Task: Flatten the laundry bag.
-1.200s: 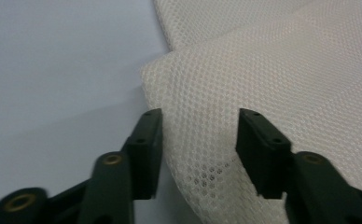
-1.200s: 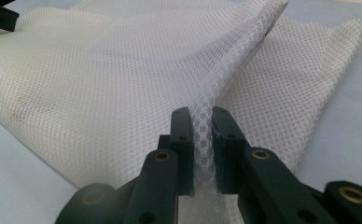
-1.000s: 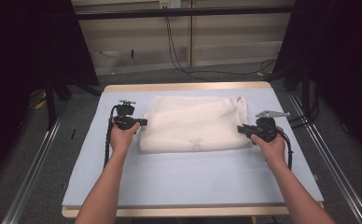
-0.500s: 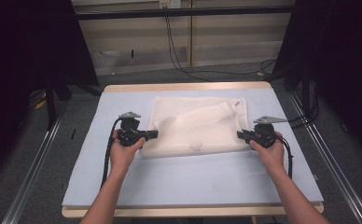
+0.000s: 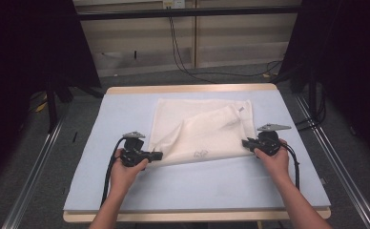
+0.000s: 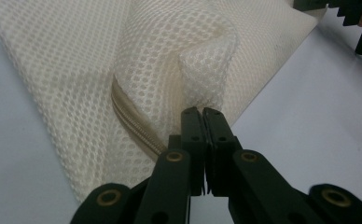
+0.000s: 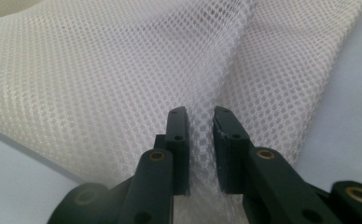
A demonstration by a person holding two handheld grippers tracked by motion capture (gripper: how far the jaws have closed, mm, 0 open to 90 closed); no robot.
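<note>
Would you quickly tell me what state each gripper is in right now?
Left gripper: shut on a fold of the mesh bag.
Right gripper: jaws just opening, a gap between them, mesh between them but not clamped.

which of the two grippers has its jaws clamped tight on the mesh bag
The left gripper: its jaws meet on a pinched fold of the mesh bag. The right gripper has just been opening, a gap showing between its jaws.

Lab; black curtains (image 5: pixel 25 57); floor rails (image 5: pixel 30 181)
</note>
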